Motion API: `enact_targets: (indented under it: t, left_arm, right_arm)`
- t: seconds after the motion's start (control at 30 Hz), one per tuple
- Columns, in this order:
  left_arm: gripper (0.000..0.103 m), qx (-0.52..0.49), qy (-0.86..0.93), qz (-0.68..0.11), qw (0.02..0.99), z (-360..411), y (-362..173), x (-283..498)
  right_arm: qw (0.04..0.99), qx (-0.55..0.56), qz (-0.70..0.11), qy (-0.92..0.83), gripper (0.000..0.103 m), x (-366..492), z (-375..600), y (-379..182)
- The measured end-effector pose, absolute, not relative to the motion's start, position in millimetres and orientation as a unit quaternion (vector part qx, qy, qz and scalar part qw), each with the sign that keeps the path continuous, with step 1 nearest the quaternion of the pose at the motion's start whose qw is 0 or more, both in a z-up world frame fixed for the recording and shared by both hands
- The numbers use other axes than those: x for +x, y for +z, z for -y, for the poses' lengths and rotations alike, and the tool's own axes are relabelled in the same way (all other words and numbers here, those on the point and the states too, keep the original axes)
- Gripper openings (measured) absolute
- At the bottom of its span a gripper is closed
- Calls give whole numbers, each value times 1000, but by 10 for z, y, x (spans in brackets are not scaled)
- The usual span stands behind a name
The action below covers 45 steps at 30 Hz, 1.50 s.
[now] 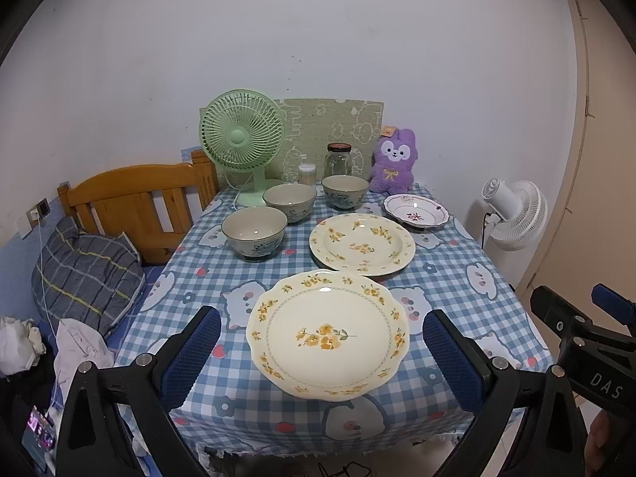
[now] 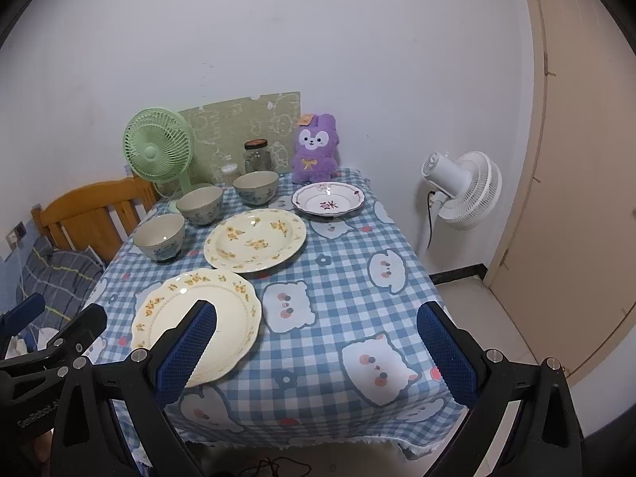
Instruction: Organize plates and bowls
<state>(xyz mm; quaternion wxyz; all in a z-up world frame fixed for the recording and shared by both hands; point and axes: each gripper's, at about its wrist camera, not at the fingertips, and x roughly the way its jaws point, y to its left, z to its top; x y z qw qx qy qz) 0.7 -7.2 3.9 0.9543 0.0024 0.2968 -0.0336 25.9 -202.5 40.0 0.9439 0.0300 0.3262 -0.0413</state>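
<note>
Left wrist view: showed the left gripper [image 1: 322, 357] with blue-padded fingers [image 1: 190, 353] spread wide and holding nothing, poised above the near edge of a table under a blue checked cloth [image 1: 469, 278]. Framed between those fingers a scalloped cream plate [image 1: 328, 334] with yellow flowers, lying flat at the near edge. Just behind it, apart, a round cream plate [image 1: 362, 244] with the same flowers; farther back and to the right, a small white plate [image 1: 416, 208] with a dark red motif. Along the left side, three grey-blue bowls in a slanting row: near bowl [image 1: 254, 235], middle bowl [image 1: 289, 202], far bowl [image 1: 345, 190], all upright and apart. At the back, against the wall, a green desk fan [image 1: 241, 139], a glass jar [image 1: 338, 161], a small clear container [image 1: 307, 173] and a purple plush rabbit [image 1: 393, 163]. Beyond the table's right side, a white standing fan [image 1: 512, 212]; to the left, a wooden headboard [image 1: 135, 202] and a plaid pillow [image 1: 87, 274]. At the right edge, part of the other tool. Right wrist view: showed the right gripper [image 2: 318, 353], fingers likewise spread wide and empty, over the table's near right corner. Left finger [image 2: 187, 351] overlapped the scalloped plate in the picture; contact could not be told. Right finger hung past the cloth's edge, above the tiled floor [image 2: 489, 318]. Same plates and bowls seen farther left.
</note>
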Motion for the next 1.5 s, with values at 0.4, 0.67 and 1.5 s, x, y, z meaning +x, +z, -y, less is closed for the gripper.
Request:
enact_targets:
  t: [0.4,0.67,1.5]
  left_arm:
    - [102,4,-33,-294,955,111,26,1]
    - [102,5,-40,-281,959,116,74,-56]
    - [102,3,-41,-284,958,105,80,-68]
  right_arm:
    - [945,21,-324,-36,102,249,1973,417]
    - [948,22,-313,-43,102,209,2004,463]
    - [947,20,-318,-40,102,205,1940,496]
